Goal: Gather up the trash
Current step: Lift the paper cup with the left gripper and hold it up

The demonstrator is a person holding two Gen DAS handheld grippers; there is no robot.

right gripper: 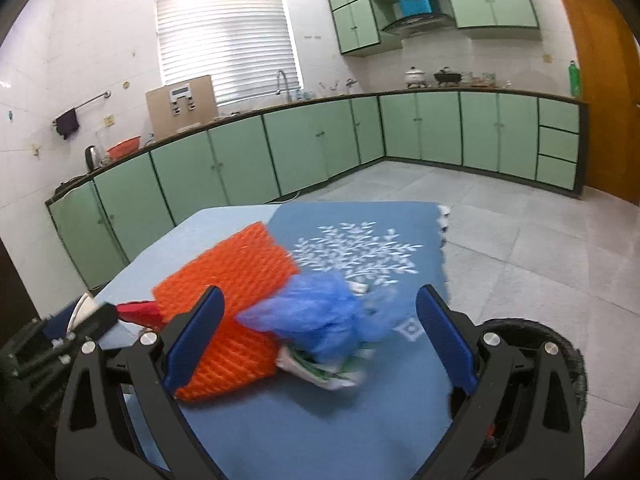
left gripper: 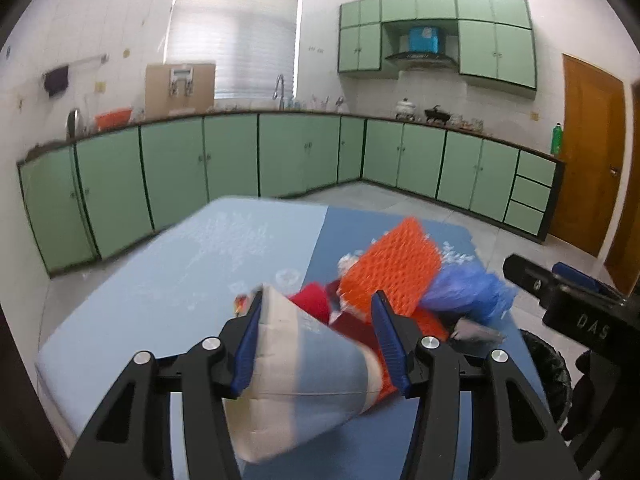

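Carton gripped, heap crowded!
The pale blue-and-white paper carton (left gripper: 304,376) was clamped by the left gripper (left gripper: 316,308); the right gripper (right gripper: 320,308), spread wide and empty, risked scattering the crumpled blue plastic bag (right gripper: 320,316) off the table.

A heap of trash is piled on the tabletop (right gripper: 360,420): the foam net (right gripper: 228,280) lies left of the crumpled plastic bag (right gripper: 320,312), with a flattened wrapper (right gripper: 320,372) underneath. A carton (left gripper: 304,372) is set left of the heap. The bin (right gripper: 560,344) stands right of the tabletop.
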